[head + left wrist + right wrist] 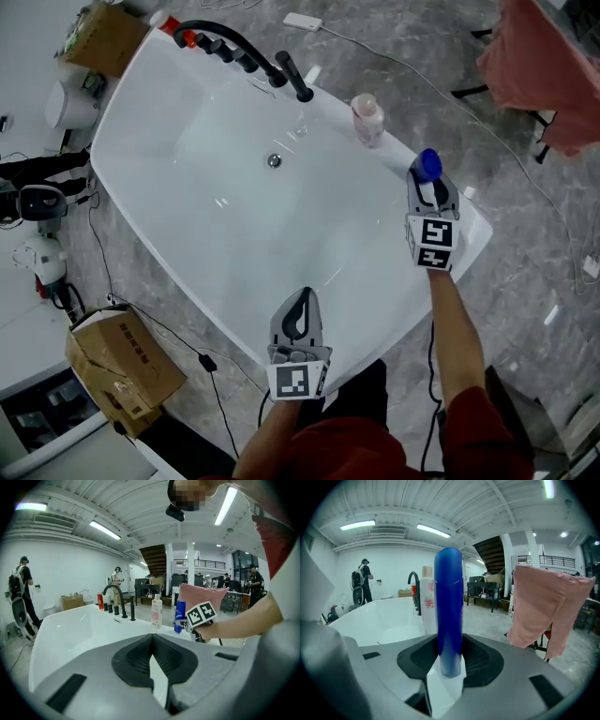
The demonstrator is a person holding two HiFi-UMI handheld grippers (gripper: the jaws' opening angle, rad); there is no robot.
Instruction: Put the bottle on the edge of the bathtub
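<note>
Right gripper (449,667) pinching upright blue bottle (449,603) over the tub (469,239) rim, near pink bottle (367,119); left gripper (300,305) jaws pressed together, empty, above tub's near edge

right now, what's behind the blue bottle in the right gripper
A white bottle with pink print stands behind the blue bottle, which covers part of it. Beyond it the black faucet shows.

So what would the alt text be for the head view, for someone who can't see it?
Seen from above, a person's right gripper holds a blue bottle at the rim of a white bathtub, near a pale pink bottle standing on that rim. The left gripper hangs shut and empty over the tub's near edge.
</note>
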